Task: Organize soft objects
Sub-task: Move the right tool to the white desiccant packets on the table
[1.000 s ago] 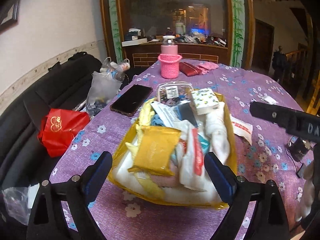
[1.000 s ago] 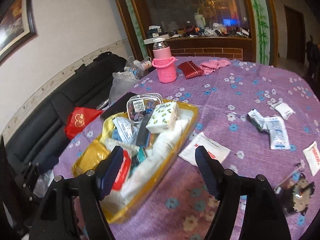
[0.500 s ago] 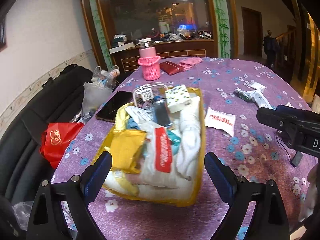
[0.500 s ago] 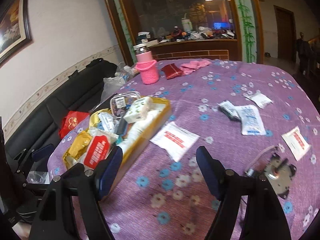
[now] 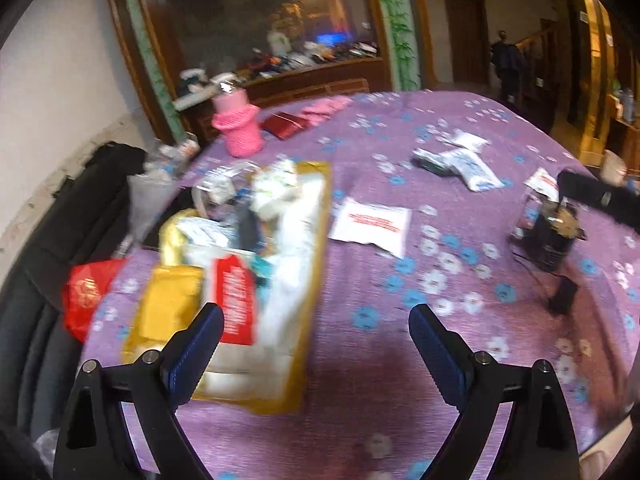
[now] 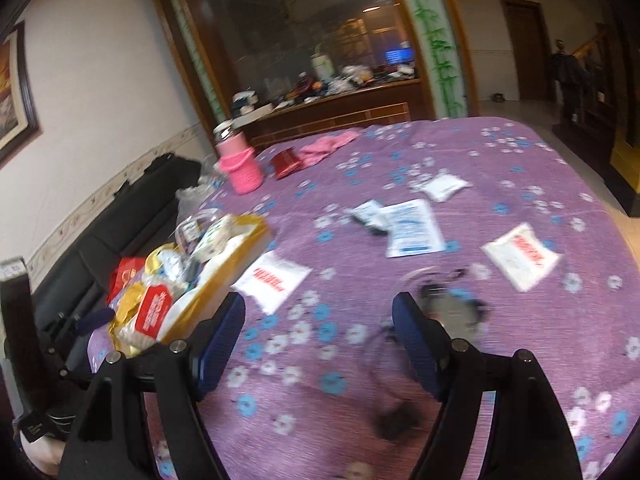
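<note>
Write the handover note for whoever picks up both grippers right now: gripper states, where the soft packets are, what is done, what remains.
Left gripper: open, empty, over the cloth beside the yellow tray.
Right gripper: open, empty, over bare tablecloth.
Done: the tray is piled with soft packs.
Left: loose packets lie on the cloth: red-print packet right beside the tray, blue-print packet, second red-print packet, small white packet.
Suggested next: the packet beside the tray looks nearest.
</note>
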